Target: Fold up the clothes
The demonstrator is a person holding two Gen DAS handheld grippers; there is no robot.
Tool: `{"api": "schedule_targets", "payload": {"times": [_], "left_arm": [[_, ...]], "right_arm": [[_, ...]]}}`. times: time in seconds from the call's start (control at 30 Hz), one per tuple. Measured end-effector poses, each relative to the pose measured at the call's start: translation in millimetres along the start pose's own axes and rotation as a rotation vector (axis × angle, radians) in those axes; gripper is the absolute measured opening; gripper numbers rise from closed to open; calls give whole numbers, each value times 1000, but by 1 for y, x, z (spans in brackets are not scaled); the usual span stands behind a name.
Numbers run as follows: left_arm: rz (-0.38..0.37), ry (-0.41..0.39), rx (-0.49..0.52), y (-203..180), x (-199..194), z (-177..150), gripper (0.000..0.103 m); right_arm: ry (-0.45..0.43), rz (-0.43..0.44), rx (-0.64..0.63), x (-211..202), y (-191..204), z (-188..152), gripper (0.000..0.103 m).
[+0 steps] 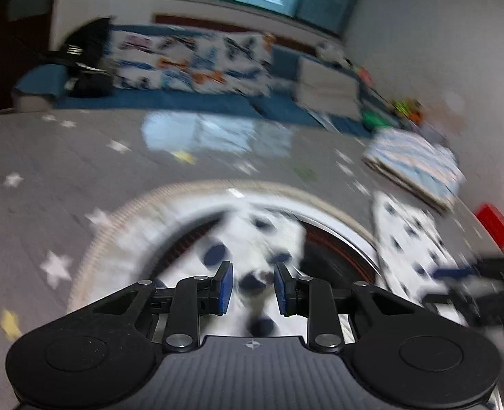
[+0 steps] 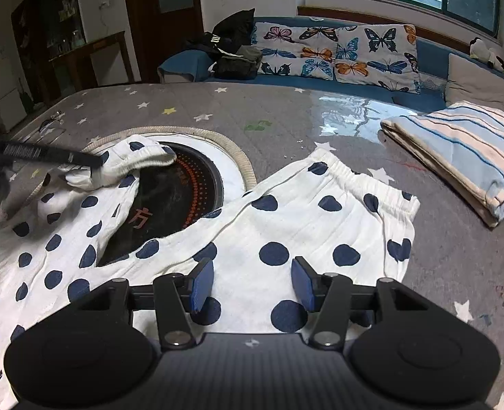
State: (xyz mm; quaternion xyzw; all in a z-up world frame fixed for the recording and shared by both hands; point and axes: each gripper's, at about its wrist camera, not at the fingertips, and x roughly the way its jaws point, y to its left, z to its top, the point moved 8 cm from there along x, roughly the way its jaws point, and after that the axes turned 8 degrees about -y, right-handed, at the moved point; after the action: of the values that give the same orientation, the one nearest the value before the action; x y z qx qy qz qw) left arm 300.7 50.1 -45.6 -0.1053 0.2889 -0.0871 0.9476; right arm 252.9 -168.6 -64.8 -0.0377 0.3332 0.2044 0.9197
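The white cotton shorts with navy dots (image 2: pixel 269 225) are lying half-spread on the grey star-print table cover (image 2: pixel 252 109), the fold barely begun. The left gripper (image 1: pixel 252 285) is pinching one leg's cuff and lifting it; the right gripper (image 2: pixel 252 282) is hovering with jaws spread, gripping nothing. A striped folded cloth (image 2: pixel 464 150) is already sitting aside.

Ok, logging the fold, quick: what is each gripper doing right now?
Left gripper: shut on one leg end of the spotted pants, lifted.
Right gripper: open above the pants, holding nothing.
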Motion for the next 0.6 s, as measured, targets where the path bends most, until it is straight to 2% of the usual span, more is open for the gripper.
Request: {"api": "schedule_targets", "payload": {"times": [0.13, 0.23, 0.27, 0.37, 0.47, 0.6], "left_arm": [[105, -70, -62, 33, 4, 23, 27], [58, -117, -102, 43, -7, 35, 28], [29, -130, -84, 40, -14, 36, 28], [-45, -111, 78, 13, -29, 25, 30], [-119, -55, 201, -15, -35, 1, 30], [-175, 9, 303, -39, -32, -29, 30]], "right_arm": [[1, 2, 3, 1, -1, 1, 53], [1, 7, 1, 1, -1, 1, 55], [0, 9, 2, 1, 0, 1, 56], [-2, 10, 3, 1, 1, 0, 59], [-7, 5, -4, 1, 3, -1, 59], [-5, 6, 2, 1, 2, 0, 59]]}}
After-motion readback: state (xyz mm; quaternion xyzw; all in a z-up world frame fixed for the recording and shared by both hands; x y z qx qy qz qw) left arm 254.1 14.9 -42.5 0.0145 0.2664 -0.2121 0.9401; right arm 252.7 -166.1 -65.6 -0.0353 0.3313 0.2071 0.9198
